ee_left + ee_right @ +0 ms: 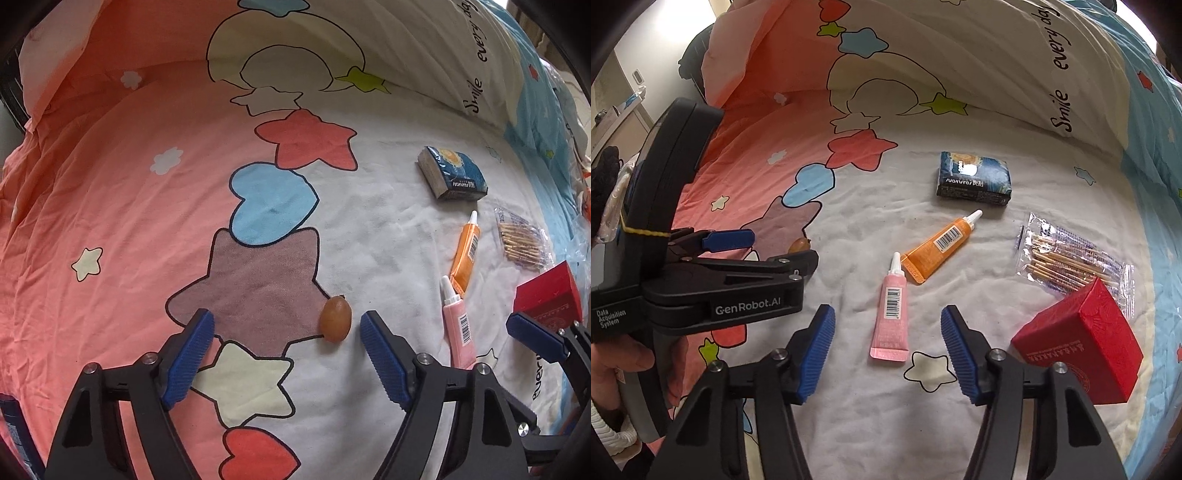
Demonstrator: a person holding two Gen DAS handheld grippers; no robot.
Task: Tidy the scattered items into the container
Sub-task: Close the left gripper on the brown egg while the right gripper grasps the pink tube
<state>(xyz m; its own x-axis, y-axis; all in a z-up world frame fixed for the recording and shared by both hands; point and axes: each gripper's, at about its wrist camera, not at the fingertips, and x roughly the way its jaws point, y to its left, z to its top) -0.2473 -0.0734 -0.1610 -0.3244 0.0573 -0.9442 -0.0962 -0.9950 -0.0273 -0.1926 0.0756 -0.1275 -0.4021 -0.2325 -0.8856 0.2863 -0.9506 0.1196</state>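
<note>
Picking-up time: left gripper (pixel 286 354) jaws apart around the small brown oval nut (pixel 335 319) on the bed; right gripper (pixel 888 352) jaws apart around the pink tube (pixel 891 314). Next, both should squeeze.

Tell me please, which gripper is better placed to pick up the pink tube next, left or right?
Right, probably. The right gripper is open with the pink tube lying between its fingers. The left gripper is open over the small brown oval object, beside the tube.

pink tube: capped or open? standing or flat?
Capped and flat. The pink tube lies on the bedsheet, its white cap on and pointing away, between the right gripper's open fingers.
</note>
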